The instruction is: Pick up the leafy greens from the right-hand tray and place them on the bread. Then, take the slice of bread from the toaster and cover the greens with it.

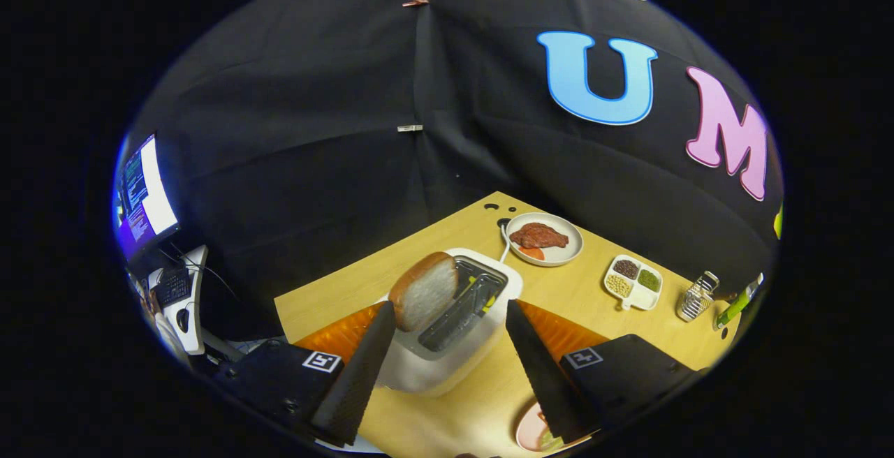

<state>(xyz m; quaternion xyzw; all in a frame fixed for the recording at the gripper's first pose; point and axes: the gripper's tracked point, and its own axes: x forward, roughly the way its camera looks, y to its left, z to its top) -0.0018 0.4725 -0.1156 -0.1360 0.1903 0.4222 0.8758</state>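
Your tongs [447, 318] stand wide, gripping nothing, with the toaster [454, 325] between the fingers. The bread slice [424, 290] leans at the toaster's left rim, raised and tilted, likely because it's half out of the slot.

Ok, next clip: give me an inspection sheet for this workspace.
Surface: wooden table, corner against the booth wall.
Job's things: bread slice tilted above the toaster, touching the left finger; a plate near the right finger, contents unclear.
Clutter: plate of meat, divided dish of beans, wire holder, green bottle.
Gripper: fingers spread wide, open, around the toaster.
Cables: white cord behind the toaster.
Surroundings: monitor and desk gear beyond the table.
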